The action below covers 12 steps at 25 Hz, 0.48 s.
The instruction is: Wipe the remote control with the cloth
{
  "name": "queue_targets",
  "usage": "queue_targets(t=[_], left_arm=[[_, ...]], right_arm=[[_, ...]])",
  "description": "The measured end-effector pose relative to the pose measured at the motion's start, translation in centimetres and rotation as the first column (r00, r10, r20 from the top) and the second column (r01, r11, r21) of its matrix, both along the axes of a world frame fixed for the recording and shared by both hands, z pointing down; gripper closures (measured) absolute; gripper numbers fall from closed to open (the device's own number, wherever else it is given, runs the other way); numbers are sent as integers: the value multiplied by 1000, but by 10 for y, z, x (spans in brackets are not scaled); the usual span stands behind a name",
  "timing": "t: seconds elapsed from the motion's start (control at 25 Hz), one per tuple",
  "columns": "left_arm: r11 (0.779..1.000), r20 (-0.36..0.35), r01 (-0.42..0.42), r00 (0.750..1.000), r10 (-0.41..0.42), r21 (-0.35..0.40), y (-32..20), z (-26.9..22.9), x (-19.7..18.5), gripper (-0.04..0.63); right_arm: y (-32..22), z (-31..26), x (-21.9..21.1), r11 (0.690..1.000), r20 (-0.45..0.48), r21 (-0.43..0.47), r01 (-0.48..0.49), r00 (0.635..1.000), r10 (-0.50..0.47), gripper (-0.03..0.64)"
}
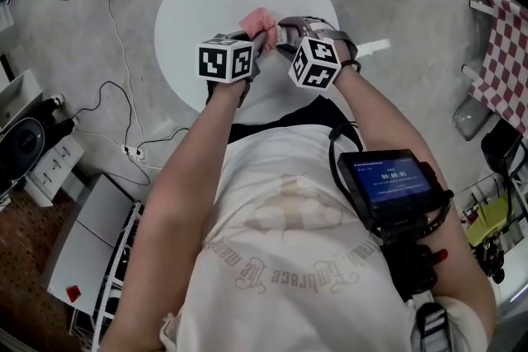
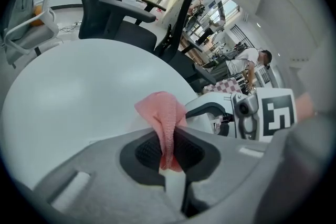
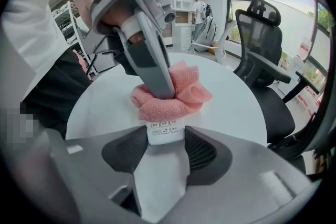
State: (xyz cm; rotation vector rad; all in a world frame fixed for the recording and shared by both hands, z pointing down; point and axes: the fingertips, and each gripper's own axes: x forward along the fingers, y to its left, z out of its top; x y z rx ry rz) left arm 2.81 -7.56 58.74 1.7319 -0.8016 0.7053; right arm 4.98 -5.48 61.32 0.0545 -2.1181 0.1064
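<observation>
While the right gripper (image 3: 165,140) clamps the remote control (image 3: 164,126) by its near end, jaws wide, the left gripper (image 2: 169,149) just ahead is pinched tight on the cloth (image 3: 173,99) bunched over its far end. Risk: hard rubbing levers it loose. Only the right gripper view shows the remote control.
</observation>
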Motion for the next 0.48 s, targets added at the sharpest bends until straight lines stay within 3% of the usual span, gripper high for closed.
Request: queue_targets(t=[0.48], left_arm=[[994,35,108,994,-108,1,0,3,-45,568]], right_arm=[[-1,0,-1,1000,-3,4,11,1000,-11,385]])
